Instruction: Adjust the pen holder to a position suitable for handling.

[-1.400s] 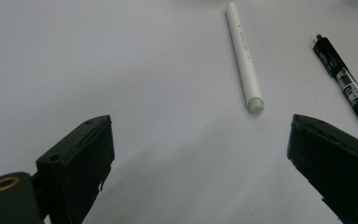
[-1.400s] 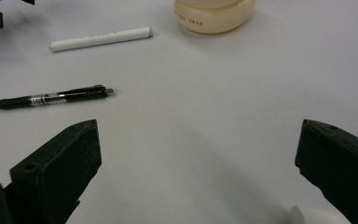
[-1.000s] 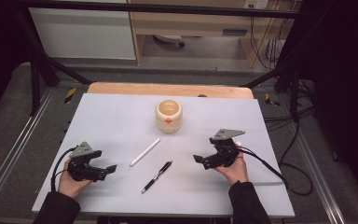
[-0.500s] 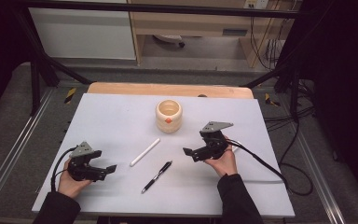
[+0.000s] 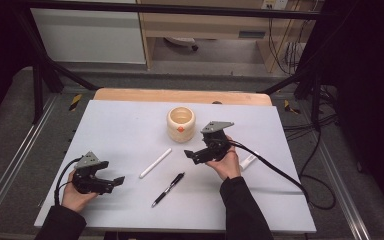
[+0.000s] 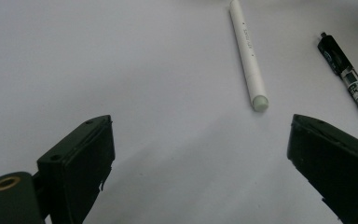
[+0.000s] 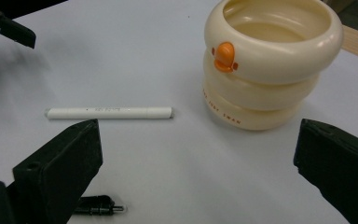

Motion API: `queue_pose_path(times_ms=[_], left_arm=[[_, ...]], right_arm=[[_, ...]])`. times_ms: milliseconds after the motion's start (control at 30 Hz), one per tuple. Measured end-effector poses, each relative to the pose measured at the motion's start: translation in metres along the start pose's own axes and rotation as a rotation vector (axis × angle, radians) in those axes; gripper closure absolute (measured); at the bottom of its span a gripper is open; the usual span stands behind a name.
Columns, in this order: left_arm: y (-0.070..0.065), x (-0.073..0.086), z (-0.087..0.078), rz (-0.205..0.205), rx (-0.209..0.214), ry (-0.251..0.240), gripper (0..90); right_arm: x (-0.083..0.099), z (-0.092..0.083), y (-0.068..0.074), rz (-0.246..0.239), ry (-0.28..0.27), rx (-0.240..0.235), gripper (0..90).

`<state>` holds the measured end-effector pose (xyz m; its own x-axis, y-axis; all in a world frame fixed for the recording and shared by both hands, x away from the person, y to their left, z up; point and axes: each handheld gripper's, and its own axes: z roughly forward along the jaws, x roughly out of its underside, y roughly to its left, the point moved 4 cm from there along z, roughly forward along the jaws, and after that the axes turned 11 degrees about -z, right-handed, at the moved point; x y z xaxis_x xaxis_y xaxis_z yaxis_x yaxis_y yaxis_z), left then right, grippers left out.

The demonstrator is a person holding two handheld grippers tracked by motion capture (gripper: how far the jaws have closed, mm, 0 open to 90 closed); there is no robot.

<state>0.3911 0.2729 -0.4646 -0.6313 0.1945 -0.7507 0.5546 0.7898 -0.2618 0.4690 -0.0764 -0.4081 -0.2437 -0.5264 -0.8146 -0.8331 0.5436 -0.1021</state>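
My right gripper [image 5: 192, 154], jaws spread wide, hovers with the slim white plastic pen [image 7: 109, 112] just ahead. It looks light, stiff, slippery; I'd pinch mid-barrel. Left gripper [image 5: 116, 181] gapes too.

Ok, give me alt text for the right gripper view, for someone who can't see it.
The right gripper hangs with its two black jaws wide apart over a white table, holding nothing. Ahead lie a white pen and, to its right, a cream ringed cup with an orange duck beak; a black pen tip shows near the bottom.
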Motion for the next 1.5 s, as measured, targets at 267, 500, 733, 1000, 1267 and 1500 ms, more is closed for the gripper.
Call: queue_pose_path(times_ms=[267,500,733,1000,1267,1500], left_arm=[[0.000,0.000,0.000,-0.003,-0.001,0.000,7.5],[0.001,0.000,0.000,-0.001,-0.001,0.002,7.6],[0.001,0.000,0.000,-0.003,-0.001,0.002,7.7],[0.001,0.000,0.000,-0.004,0.000,0.001,7.7],[0.001,0.000,0.000,-0.001,0.001,0.002,8.0],[0.001,0.000,0.000,-0.002,0.002,0.001,8.1]], right_arm=[[-0.016,0.017,-0.002,-0.016,0.001,0.004,2.4],[-0.031,0.029,-0.008,-0.034,0.007,0.018,4.2],[-0.042,0.039,-0.016,-0.057,0.013,0.021,8.1],[-0.050,0.053,-0.021,-0.113,0.035,0.026,19.5],[-0.054,0.065,-0.027,-0.152,0.046,0.016,34.1],[-0.055,0.074,-0.027,-0.211,0.078,0.001,46.8]])
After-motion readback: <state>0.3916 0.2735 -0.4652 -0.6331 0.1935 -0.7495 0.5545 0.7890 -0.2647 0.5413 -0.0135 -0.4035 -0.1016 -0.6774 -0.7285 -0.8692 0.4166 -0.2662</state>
